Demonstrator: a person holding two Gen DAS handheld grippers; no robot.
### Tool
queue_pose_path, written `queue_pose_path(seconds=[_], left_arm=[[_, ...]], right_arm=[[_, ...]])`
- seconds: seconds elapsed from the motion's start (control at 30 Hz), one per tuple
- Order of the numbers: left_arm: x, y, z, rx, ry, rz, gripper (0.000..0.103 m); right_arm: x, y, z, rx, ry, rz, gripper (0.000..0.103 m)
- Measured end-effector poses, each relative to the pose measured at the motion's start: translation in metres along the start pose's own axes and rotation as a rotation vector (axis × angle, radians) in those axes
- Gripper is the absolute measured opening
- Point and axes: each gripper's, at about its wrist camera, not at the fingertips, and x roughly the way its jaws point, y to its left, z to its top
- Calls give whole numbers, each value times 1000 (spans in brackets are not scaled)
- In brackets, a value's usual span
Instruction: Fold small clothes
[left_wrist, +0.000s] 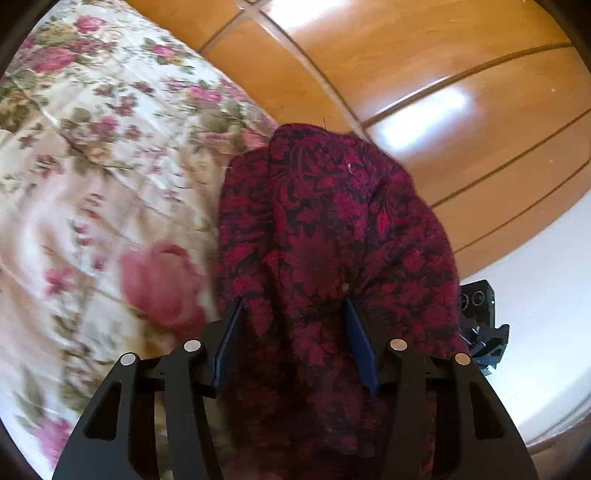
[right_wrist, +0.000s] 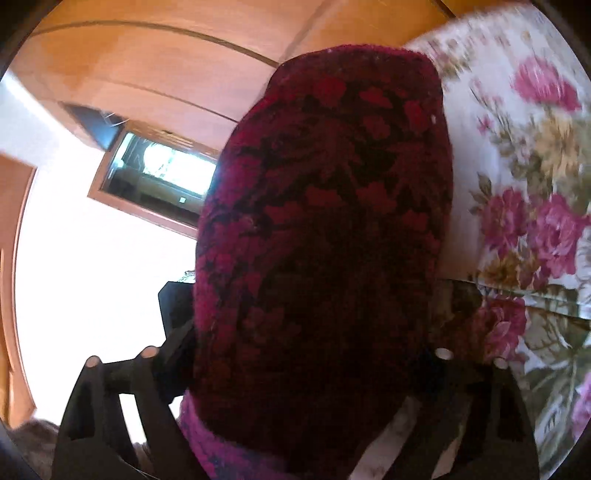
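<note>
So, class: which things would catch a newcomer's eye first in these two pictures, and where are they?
The dark red and black floral knitted garment fills the middle of both views, bunched between the left hand-held gripper's blue fingers. Beside it lies a cream quilted bedspread with pink roses, with glossy orange wooden panelling behind.

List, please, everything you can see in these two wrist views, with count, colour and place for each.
garment: one, dark red with black floral pattern, draped over both grippers.
bedspread: one, cream with pink roses, beside the garment.
wardrobe panels: several, orange-brown wood, behind.
wall: white, background.
mirror: one, wood-framed, on the wall.
left gripper: black with blue pads, cloth between them.
right gripper: black, fingertips hidden under cloth.
</note>
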Motion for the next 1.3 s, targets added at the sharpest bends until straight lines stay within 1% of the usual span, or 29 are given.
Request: queue_pose_path(seconds=[0.1, 0.13, 0.2, 0.27, 0.3, 0.4, 0.43, 0.5, 0.53, 0.6, 0.67, 0.7, 0.73, 0.77, 0.8, 0.83, 0.9, 0.93, 1.03, 1.07, 1.1, 1.13, 1.17, 1.2, 1.23, 1.27, 1.3], left_arm=[[12, -12, 0, -7, 21, -60, 52], [24, -23, 1, 13, 43, -82, 52], [44, -42, 3, 46, 78, -103, 52], [79, -70, 7, 93, 131, -134, 51], [102, -92, 10, 131, 165, -147, 51], [161, -138, 19, 172, 255, -194, 50], [186, -160, 22, 201, 282, -206, 48], [225, -200, 23, 284, 317, -186, 48], [248, -224, 20, 345, 337, -163, 48], [287, -251, 14, 377, 396, -138, 48], [326, -270, 3, 438, 441, -82, 46], [342, -276, -6, 463, 476, -63, 41], [358, -281, -19, 503, 510, -24, 41], [366, -283, -28, 545, 511, 12, 41], [372, -285, -34, 571, 509, 28, 41], [373, -285, -38, 571, 503, 31, 41], [367, -285, -43, 552, 488, 32, 41], [362, -286, -46, 569, 471, 45, 42], [347, -301, -61, 669, 393, 107, 42], [340, -300, -68, 684, 375, 122, 41], [341, -305, -70, 696, 353, 141, 41], [337, -309, -74, 708, 330, 164, 41], [337, -311, -77, 718, 314, 180, 41], [337, -311, -78, 725, 302, 191, 41], [337, -312, -81, 732, 285, 207, 41], [336, -312, -81, 734, 275, 218, 41], [331, -315, -83, 735, 266, 227, 41]], right_arm=[[-23, 22, -2, -59, -50, -19, 80], [-35, 25, -5, -69, -74, -28, 80], [-66, 27, -10, -73, -137, -57, 80], [-102, 21, -15, -59, -210, -89, 79], [-117, 17, -14, -50, -248, -107, 79], [-180, 1, -19, -6, -396, -151, 79], [-195, -3, -20, -3, -431, -171, 79], [-230, -19, -20, 21, -513, -223, 79], [-245, -29, -21, 44, -543, -238, 79], [-274, -55, -27, 106, -596, -264, 79], [-293, -81, -38, 171, -620, -322, 79], [-298, -91, -45, 199, -619, -348, 79], [-300, -101, -51, 225, -614, -368, 79], [-300, -112, -61, 253, -605, -393, 79], [-298, -117, -67, 262, -602, -403, 81], [-296, -121, -76, 273, -608, -408, 83], [-300, -124, -88, 295, -616, -447, 95], [-310, -121, -95, 295, -612, -479, 96], [-314, -106, -96, 257, -603, -615, 97], [-317, -92, -97, 226, -610, -703, 97], [-318, -82, -99, 202, -616, -774, 97], [-317, -65, -97, 164, -619, -879, 96], [-316, -55, -95, 136, -618, -937, 90], [-318, -47, -87, 102, -613, -984, 83], [-312, -37, -82, 65, -606, -1020, 81], [-325, -39, -75, 44, -597, -1031, 77], [-323, -37, -67, 17, -582, -1041, 75]])
